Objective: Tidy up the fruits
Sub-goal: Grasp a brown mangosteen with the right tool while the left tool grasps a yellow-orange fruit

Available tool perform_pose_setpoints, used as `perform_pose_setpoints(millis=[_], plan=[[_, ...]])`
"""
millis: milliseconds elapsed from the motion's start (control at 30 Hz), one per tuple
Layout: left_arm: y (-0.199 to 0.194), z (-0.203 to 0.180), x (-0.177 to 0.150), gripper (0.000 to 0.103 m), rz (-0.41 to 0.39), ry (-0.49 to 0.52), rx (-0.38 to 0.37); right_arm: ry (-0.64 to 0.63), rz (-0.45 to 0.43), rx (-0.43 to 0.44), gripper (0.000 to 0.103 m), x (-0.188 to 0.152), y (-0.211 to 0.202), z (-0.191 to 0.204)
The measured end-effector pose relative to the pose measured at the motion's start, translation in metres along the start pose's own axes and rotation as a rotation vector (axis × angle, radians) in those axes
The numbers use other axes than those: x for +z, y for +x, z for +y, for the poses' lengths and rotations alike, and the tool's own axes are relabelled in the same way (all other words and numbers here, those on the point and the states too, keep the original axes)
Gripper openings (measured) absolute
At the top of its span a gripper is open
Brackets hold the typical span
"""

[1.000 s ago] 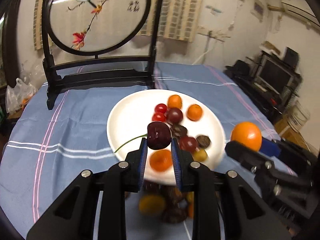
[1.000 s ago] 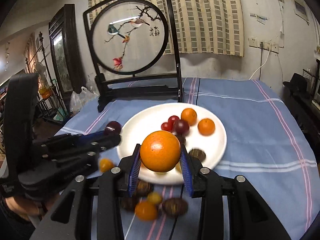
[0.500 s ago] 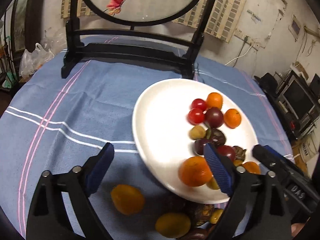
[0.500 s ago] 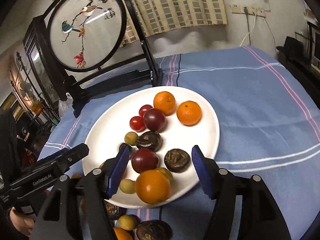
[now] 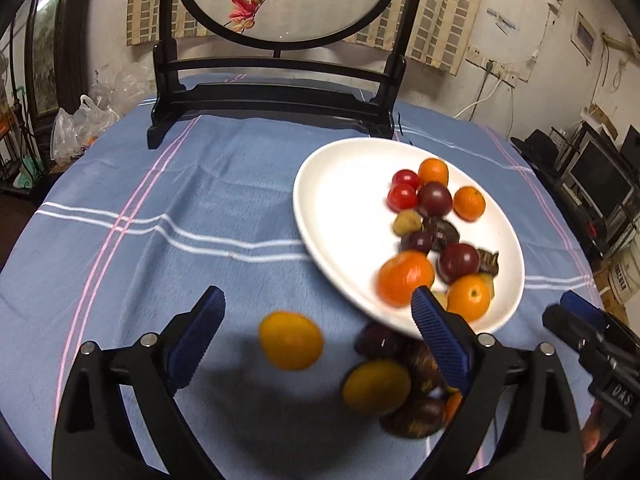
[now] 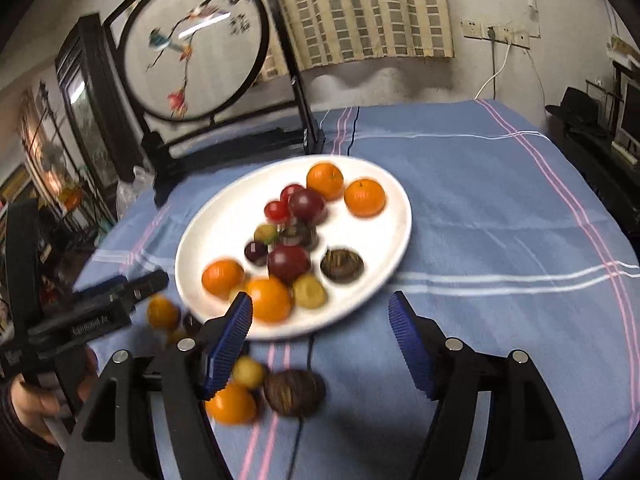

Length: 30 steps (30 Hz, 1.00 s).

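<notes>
Fruits mostly fill our white plate; several wait off its near edge. Both grippers are opening, empty.

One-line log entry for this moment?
left gripper: opening, empty | right gripper: opening, empty | plate: fruit on it | loose fruit on cloth

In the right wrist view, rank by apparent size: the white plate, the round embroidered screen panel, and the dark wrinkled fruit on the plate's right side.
1. White plate, broadest thing in the view.
2. Round embroidered screen panel, a little smaller as seen, but it stands farther back, so its true rank against the plate is unsure.
3. Dark wrinkled fruit, far the smallest.
</notes>
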State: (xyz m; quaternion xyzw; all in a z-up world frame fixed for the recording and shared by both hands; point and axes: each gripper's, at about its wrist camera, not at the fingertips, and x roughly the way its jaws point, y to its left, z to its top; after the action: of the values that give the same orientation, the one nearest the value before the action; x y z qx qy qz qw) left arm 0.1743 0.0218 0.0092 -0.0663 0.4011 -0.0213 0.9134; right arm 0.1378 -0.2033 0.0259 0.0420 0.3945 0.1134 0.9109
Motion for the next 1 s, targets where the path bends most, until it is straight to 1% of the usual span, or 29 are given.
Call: perform_pose_setpoints(millis=[67, 167, 200, 433, 567, 633, 667, 700, 733, 767, 900, 933, 1000], plan=[[-0.003, 0.003, -0.009, 0.093, 0.0, 0.016, 0.016, -0.049, 0.054, 0.009, 0.071, -0.012, 0.001, 0.004], [-0.007, 0.009, -0.02, 0.093, 0.004, 0.03, 0.034, -0.108, 0.083, -0.035, 0.071, -0.027, -0.001, 0.008], [-0.008, 0.011, -0.024, 0.093, 0.008, 0.029, 0.034, -0.121, 0.092, -0.037, 0.071, -0.031, -0.001, 0.01], [-0.014, 0.024, -0.035, 0.093, 0.021, -0.006, 0.009, -0.183, 0.141, -0.045, 0.071, -0.048, 0.008, 0.023], [-0.015, 0.024, -0.035, 0.093, 0.015, -0.001, 0.014, -0.243, 0.171, -0.089, 0.065, -0.049, 0.022, 0.036], [-0.012, 0.023, -0.036, 0.093, 0.027, 0.005, 0.01, -0.267, 0.187, -0.122, 0.061, -0.049, 0.034, 0.042], [-0.011, 0.023, -0.036, 0.093, 0.035, 0.01, 0.009, -0.266, 0.172, -0.123, 0.061, -0.048, 0.037, 0.043], [-0.009, 0.022, -0.036, 0.093, 0.042, 0.018, 0.012, -0.268, 0.171, -0.119, 0.057, -0.046, 0.039, 0.044], [-0.007, 0.021, -0.037, 0.093, 0.044, 0.027, 0.018, -0.259, 0.171, -0.097, 0.051, -0.044, 0.04, 0.043], [-0.006, 0.02, -0.037, 0.093, 0.044, 0.032, 0.022, -0.244, 0.173, -0.077, 0.042, -0.042, 0.04, 0.042], [-0.003, 0.018, -0.037, 0.093, 0.027, 0.061, 0.04, -0.172, 0.135, -0.095, 0.042, -0.041, 0.031, 0.029], [-0.002, 0.017, -0.036, 0.093, 0.019, 0.078, 0.056, -0.134, 0.123, -0.088, 0.042, -0.041, 0.027, 0.023], [0.002, 0.015, -0.037, 0.093, 0.013, 0.114, 0.096, -0.082, 0.127, -0.061, 0.042, -0.04, 0.024, 0.015]])
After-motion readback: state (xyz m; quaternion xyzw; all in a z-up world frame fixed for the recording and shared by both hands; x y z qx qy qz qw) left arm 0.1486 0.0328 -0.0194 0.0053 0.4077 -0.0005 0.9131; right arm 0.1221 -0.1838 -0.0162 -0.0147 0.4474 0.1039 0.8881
